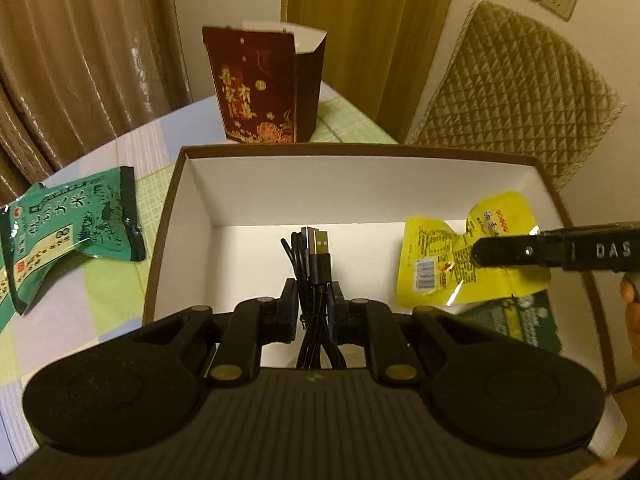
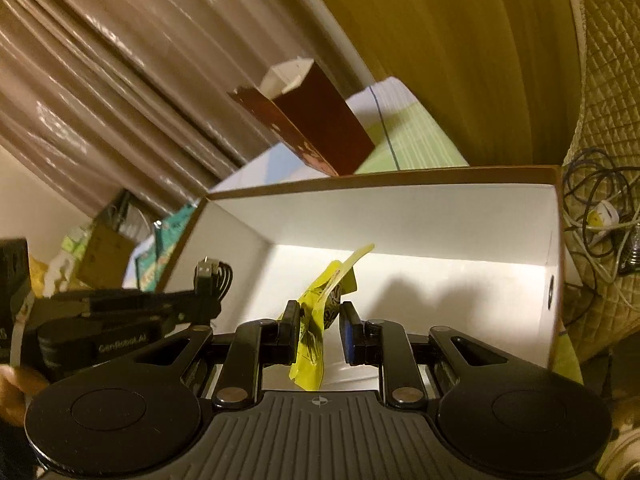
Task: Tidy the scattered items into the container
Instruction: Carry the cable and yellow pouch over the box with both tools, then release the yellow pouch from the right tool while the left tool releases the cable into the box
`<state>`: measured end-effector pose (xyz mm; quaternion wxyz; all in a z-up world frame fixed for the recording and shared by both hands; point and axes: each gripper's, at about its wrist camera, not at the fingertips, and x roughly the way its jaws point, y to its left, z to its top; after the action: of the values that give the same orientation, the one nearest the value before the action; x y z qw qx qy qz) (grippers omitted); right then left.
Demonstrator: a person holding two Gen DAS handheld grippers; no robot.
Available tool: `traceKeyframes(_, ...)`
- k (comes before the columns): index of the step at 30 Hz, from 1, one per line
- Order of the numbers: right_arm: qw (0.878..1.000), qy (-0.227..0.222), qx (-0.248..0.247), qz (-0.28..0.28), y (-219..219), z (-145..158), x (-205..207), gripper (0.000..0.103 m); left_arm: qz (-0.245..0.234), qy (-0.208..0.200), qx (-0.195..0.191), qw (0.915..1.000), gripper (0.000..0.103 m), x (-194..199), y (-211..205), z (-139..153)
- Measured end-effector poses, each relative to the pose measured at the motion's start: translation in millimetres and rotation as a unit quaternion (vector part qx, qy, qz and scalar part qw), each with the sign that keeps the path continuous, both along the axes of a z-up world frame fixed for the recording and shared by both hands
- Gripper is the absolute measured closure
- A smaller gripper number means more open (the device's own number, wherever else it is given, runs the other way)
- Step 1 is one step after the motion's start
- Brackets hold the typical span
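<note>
A brown box with a white inside (image 1: 192, 200) lies open on the table; it also shows in the right wrist view (image 2: 400, 216). My left gripper (image 1: 314, 304) is shut on a bundled black USB cable (image 1: 314, 264) and holds it over the box. That cable also shows in the right wrist view (image 2: 214, 276). My right gripper (image 2: 320, 320) is over the box with a yellow snack packet (image 2: 316, 320) between its fingers; the right finger stands apart from the packet. The yellow packet (image 1: 452, 256) hangs inside the box at the right. A green rice bag (image 1: 60, 236) lies on the table left of the box.
A tall dark red carton (image 1: 260, 84) stands behind the box. A green packet (image 1: 516, 316) lies inside the box at the right. A quilted chair back (image 1: 520, 92) is at the right, with tangled cords (image 2: 596, 208) on it. Curtains (image 1: 80, 40) hang behind the table.
</note>
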<state>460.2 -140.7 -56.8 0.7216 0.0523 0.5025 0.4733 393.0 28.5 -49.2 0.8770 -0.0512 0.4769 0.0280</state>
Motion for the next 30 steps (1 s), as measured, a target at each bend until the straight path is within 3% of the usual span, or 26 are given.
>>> traceKeyframes(12,0.999,0.020,-0.026,-0.006,14,-20,11,0.085,-0.001,0.048,0.006,0.9988,0.091,37,1,-38)
traceKeyframes(18,0.999,0.019,-0.033,-0.009,18,-22,12,0.085,0.002,0.050,0.014,0.9987,0.091,40,5,-43)
traceKeyframes(22,1.000,-0.006,-0.025,0.003,21,-18,8,0.084,-0.001,0.047,0.017,0.9988,0.083,37,5,-39)
traceKeyframes(24,0.999,-0.029,-0.034,0.011,24,-14,4,0.067,-0.001,0.046,0.013,0.9989,0.077,33,7,-37)
traceKeyframes(25,0.998,-0.040,-0.038,0.012,25,-12,1,0.042,0.000,0.047,0.013,0.9988,0.071,32,7,-36)
traceKeyframes(26,0.998,-0.053,-0.038,0.012,24,-10,-1,0.031,0.001,0.048,0.013,0.9988,0.069,30,8,-36)
traceKeyframes(30,0.997,-0.064,-0.040,0.030,19,-3,-8,0.029,0.003,0.048,0.014,0.9987,0.058,21,11,-32)
